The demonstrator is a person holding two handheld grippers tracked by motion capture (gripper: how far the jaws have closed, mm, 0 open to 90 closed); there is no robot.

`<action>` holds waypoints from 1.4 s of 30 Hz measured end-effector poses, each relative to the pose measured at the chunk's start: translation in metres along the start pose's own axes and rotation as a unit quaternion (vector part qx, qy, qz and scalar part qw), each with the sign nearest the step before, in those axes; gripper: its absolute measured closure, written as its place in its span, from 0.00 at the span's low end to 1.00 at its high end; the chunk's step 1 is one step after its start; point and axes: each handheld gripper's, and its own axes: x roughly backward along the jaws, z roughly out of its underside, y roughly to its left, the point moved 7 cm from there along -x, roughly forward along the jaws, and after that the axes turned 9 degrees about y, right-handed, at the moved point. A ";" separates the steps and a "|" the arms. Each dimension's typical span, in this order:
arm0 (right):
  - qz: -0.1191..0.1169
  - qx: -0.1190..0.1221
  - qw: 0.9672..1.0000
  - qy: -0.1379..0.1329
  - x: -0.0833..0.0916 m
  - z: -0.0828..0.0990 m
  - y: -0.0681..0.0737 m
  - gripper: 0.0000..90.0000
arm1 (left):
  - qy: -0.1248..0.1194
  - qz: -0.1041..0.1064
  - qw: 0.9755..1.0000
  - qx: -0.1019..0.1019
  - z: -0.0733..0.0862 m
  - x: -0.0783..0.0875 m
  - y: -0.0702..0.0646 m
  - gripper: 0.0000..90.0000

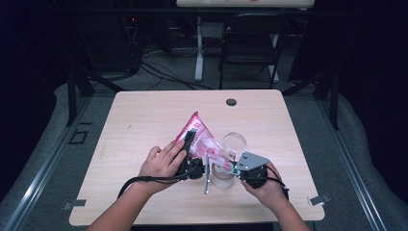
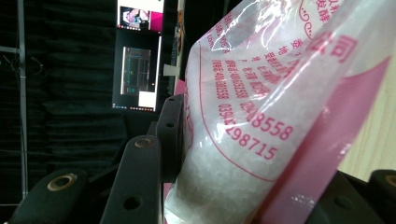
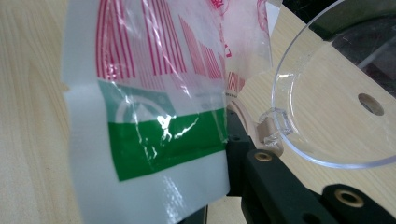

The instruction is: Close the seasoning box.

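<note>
The left tongs (image 1: 189, 139) are clamped partway closed on the fat body of a pink-and-white plastic bag (image 1: 199, 137), the black jaws pressing into its sides; in the left gripper view the bag (image 2: 275, 107) bulges out between the jaws, packed with fine white grains behind a clear film printed with pink characters and digits. The right tongs (image 1: 233, 161) are pinched tight on the thin lower corner of the same bag, and in the right gripper view that flat edge (image 3: 154, 140), with its green band and red stripes, stands up out of the jaws. Held this way, the bag hangs tilted above the desk (image 1: 144, 115), its pointed upper end toward the far left and its lower corner down toward the right, just beside the mouth of a clear plastic jar (image 1: 233, 143). The jar lies tipped on the desk near the right tongs, its round rim (image 3: 327, 93) showing close by the bag's edge in the right gripper view. The left hand (image 1: 161, 163) and right hand (image 1: 267, 185) come in from the near edge. A small dark round cap (image 1: 231, 102) sits in the desk near its far edge, and a black chair (image 1: 250, 43) stands beyond it.
</note>
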 end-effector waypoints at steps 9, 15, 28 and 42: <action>0.002 0.000 1.000 0.001 0.000 0.000 0.000 1.00 | -0.002 -0.001 1.000 -0.002 -0.001 0.000 0.001 0.71; 0.001 -0.002 1.000 -0.004 0.001 -0.001 0.000 1.00 | 0.002 0.001 1.000 -0.002 -0.001 0.000 0.001 0.72; -0.004 0.001 1.000 -0.010 0.002 -0.002 0.001 0.99 | 0.004 -0.001 1.000 -0.008 0.000 -0.001 0.000 0.74; -0.010 0.004 1.000 -0.019 0.008 -0.005 0.003 0.99 | 0.007 0.001 1.000 -0.007 0.000 -0.001 0.000 0.76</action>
